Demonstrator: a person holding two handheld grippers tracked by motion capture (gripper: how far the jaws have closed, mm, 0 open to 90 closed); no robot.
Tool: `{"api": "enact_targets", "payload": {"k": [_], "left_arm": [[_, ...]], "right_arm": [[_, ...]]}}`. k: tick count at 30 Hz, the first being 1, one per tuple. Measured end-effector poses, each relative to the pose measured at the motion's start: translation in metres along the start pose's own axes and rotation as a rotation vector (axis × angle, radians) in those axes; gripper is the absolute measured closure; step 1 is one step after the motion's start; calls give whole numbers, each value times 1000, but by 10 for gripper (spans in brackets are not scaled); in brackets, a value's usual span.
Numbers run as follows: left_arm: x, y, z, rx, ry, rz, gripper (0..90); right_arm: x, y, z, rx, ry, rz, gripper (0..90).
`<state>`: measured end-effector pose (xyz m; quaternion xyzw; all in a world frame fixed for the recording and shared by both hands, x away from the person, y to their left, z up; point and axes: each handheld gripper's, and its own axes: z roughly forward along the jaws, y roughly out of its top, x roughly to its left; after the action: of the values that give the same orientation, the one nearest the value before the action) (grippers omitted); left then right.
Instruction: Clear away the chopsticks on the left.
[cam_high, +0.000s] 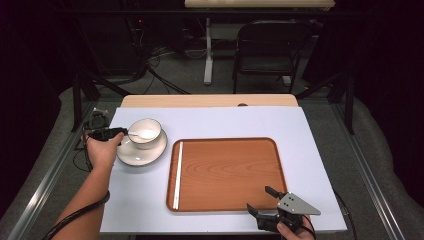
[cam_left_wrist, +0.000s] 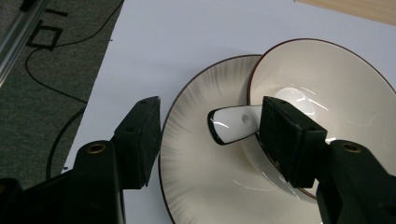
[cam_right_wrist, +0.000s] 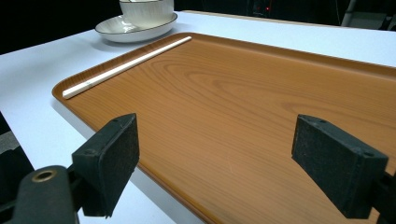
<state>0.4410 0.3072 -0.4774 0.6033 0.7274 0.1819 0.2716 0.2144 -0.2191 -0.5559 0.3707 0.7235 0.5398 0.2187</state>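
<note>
White tabletop (cam_high: 215, 122) — left gripper (cam_left_wrist: 208, 135) jaws spread, spoon handle (cam_left_wrist: 233, 124) between them, untouched; bowl (cam_left_wrist: 327, 84) beyond. Right gripper (cam_right_wrist: 215, 161) spread wide — tray (cam_right_wrist: 243, 107) ahead.

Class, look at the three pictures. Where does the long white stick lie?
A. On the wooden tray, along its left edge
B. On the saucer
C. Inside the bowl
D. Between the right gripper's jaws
A: the stick lies flat on the tray along its left edge, apart from the bowl and saucer.

black grippers (cam_high: 270, 204), grey plate (right), cables
</note>
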Motion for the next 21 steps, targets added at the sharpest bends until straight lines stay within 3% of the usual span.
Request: {"api": "enact_targets", "payload": {"k": [10, 21], "left_arm": [[0, 1, 10, -31, -47, -55, 403], [-10, -3, 27, -51, -82, -79, 432]], "right_arm": [[0, 0, 0, 1, 2, -2, 144], [-1, -1, 0, 5, -1, 7, 144]]}}
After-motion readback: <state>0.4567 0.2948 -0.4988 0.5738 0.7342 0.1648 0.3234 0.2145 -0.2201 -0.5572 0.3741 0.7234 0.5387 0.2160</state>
